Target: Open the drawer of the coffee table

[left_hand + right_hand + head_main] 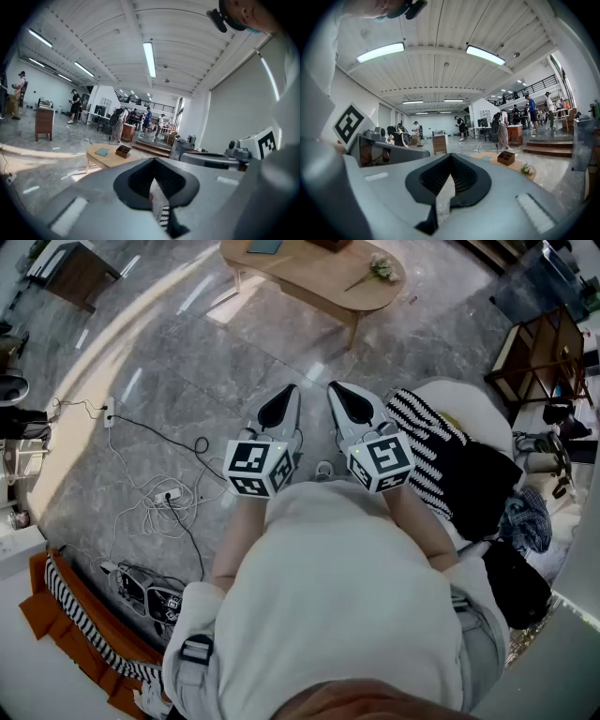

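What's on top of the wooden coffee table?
On the coffee table lie a flat bluish pad, a brown box with compartments and a bunch of flowers. What sits inside the box is too far off to tell, and the pad covers the wood beneath it.

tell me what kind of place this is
Probably a big open hall used as a lab or studio, not a home: strip lights on a high ceiling, cables loose on the stone floor, people standing far back.
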`<state>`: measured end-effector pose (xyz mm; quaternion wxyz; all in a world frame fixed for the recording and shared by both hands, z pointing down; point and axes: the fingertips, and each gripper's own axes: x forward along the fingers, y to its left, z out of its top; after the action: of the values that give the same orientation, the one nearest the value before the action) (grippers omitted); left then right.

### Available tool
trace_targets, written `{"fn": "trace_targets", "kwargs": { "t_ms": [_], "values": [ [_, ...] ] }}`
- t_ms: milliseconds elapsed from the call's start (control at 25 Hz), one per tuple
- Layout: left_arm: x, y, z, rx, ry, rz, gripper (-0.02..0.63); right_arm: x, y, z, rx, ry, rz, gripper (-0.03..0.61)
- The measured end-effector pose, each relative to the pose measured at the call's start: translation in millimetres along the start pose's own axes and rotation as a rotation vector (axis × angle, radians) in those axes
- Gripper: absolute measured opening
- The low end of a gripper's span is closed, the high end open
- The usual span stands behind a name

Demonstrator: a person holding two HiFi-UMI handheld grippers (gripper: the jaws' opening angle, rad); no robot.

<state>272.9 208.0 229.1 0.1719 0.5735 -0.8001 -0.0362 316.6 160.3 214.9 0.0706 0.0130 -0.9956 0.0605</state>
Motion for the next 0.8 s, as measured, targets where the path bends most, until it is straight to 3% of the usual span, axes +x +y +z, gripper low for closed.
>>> {"fn": "trace_targets", "kwargs": {
  "t_ms": [400,800],
  "values": [
    [-13,-2,-11,0.011,0.013,0.018,0.002,-8,14,-1,-0.004,-0.019,0.051,-0.002],
    [-15,10,-13,-0.04,-0.002,0.064,0.002,-4,21,-10,0.016,0.002,0.11,0.002]
  ]
}}
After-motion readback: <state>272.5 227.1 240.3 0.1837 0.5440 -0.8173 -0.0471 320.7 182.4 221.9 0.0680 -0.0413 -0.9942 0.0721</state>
